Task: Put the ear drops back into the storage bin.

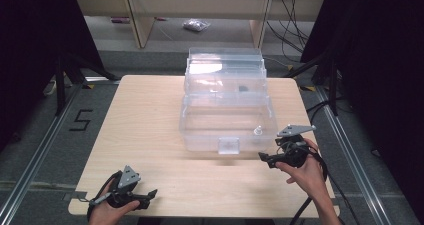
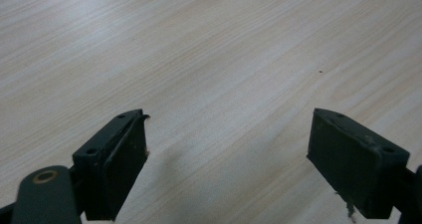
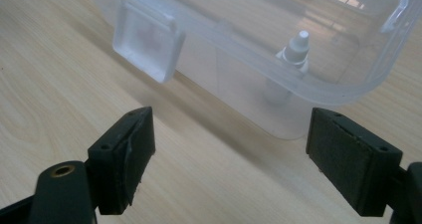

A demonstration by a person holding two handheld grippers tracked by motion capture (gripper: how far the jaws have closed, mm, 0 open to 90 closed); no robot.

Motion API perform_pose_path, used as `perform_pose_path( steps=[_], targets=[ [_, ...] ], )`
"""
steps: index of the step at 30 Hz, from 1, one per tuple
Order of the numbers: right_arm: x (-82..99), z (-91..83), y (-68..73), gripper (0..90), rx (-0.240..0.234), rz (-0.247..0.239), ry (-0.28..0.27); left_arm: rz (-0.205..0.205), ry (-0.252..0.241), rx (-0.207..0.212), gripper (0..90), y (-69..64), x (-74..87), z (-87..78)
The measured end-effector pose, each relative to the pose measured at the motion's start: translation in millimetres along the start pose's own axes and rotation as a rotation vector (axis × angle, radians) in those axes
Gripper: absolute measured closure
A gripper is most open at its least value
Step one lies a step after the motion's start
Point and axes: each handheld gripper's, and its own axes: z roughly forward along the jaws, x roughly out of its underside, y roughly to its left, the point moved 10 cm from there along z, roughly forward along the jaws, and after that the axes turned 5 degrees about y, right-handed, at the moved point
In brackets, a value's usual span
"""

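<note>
Clear box (image 1: 227,117) | long axis left-right | latch (image 1: 229,145) faces person

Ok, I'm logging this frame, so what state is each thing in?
Clear plastic box: lid open, tilted back.
Front latch: hanging down, unfastened.
Small white bottle: upright inside the box, cap on.
Left gripper: jaws open, holding nothing, over bare table.
Right gripper: jaws open, holding nothing, facing the box.

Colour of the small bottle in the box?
White bottle, inside the clear box; the right gripper view shows it best.
</note>
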Motion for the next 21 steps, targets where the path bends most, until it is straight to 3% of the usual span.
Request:
perform_pose_path(
  steps=[1, 2, 3, 6, 7, 9, 13, 14, 17, 19, 21],
  targets=[
    [3.3, -1.5, 2.4, 20.3, -0.009, 0.017, 0.026, 0.003, 0.004, -0.009, 15.0, 1.2, 0.3, 0.2],
    [3.2, 2.1, 4.9, 20.4, -0.005, 0.018, -0.012, 0.0, 0.001, 0.001, 15.0, 0.2, 0.0, 0.0],
    [7.4, -0.8, 7.0, 20.4, -0.016, 0.033, 0.028, -0.001, 0.0, -0.015, 15.0, 1.2, 0.0, 0.4],
    [7.7, 2.1, 6.0, 20.4, -0.011, 0.002, -0.004, 0.015, 0.01, 0.004, 15.0, 0.0, 0.8, -1.0],
    [10.6, 0.5, 9.3, 20.4, -0.015, 0.042, 0.017, 0.014, 0.009, 0.004, 15.1, -0.1, 0.8, -0.9],
    [10.7, 2.5, 7.1, 20.4, -0.004, 0.008, -0.008, 0.012, 0.007, 0.003, 15.0, -0.3, 0.6, -0.6],
    [13.9, 3.3, 9.7, 20.4, -0.009, 0.037, -0.007, 0.012, 0.01, 0.003, 15.1, -0.1, 0.9, -0.8],
    [15.4, 4.4, 9.2, 20.4, -0.008, 0.019, -0.009, 0.012, 0.009, 0.003, 15.0, 0.0, 0.9, -0.9],
    [18.4, 6.8, 11.2, 20.3, -0.01, 0.043, -0.01, 0.013, 0.008, 0.003, 15.0, -0.2, 0.7, -1.0],
    [18.7, 8.8, 10.2, 20.3, -0.012, 0.021, -0.019, 0.013, 0.008, 0.004, 15.0, -0.3, 0.6, -1.0],
    [21.3, 10.3, 11.6, 20.3, -0.009, 0.035, -0.021, 0.013, 0.007, 0.004, 15.0, -0.3, 0.5, -1.1]
  ],
)
